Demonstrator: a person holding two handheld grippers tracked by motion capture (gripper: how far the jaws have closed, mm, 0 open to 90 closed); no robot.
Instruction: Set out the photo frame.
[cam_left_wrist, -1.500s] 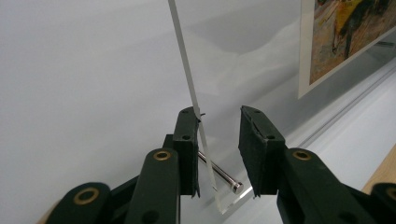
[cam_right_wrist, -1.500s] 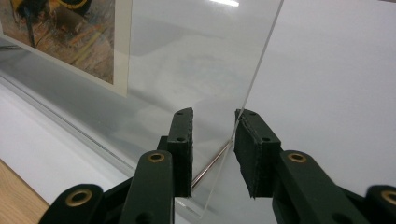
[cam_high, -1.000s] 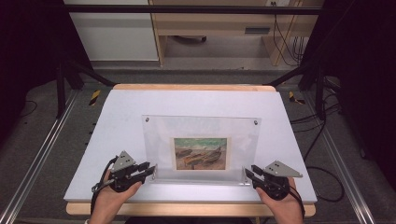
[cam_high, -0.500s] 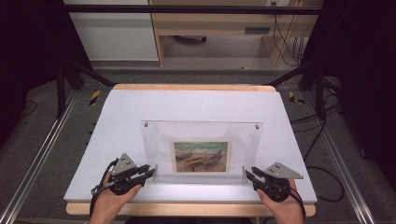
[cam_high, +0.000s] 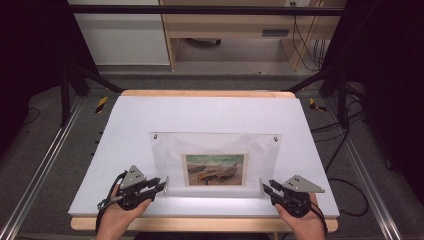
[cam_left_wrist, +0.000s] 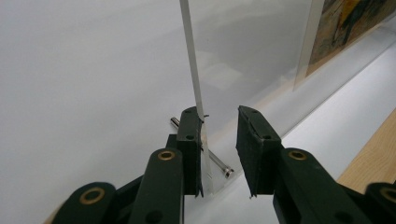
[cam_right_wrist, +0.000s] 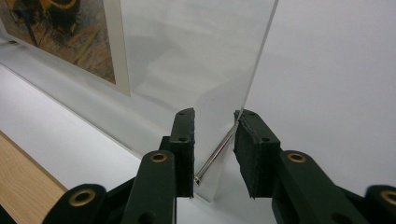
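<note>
A clear acrylic picture frame (cam_high: 215, 145) holding a small seaside painting (cam_high: 215, 170) stands on its lower edge on the white table (cam_high: 200, 112). My left gripper (cam_high: 161, 184) is at its lower left corner. In the left gripper view the plate's edge (cam_left_wrist: 191, 56) lies against one pad and a metal pin (cam_left_wrist: 217, 163) crosses between the jaws of the gripper (cam_left_wrist: 219, 116). My right gripper (cam_high: 266, 186) holds the lower right corner. In the right gripper view a pin (cam_right_wrist: 215, 156) and the plate (cam_right_wrist: 201, 60) sit between the jaws of the gripper (cam_right_wrist: 214, 116).
The table's wooden front edge (cam_high: 200, 224) runs just below both hands. Metal rails (cam_high: 45, 165) flank the table, and cables (cam_high: 345, 150) lie on the floor at the right. A wooden bench (cam_high: 230, 30) stands beyond the far edge.
The frame's top edge has come slightly toward me, and the painting sits a little lower in the high view. Both hands have stayed at the lower corners.
</note>
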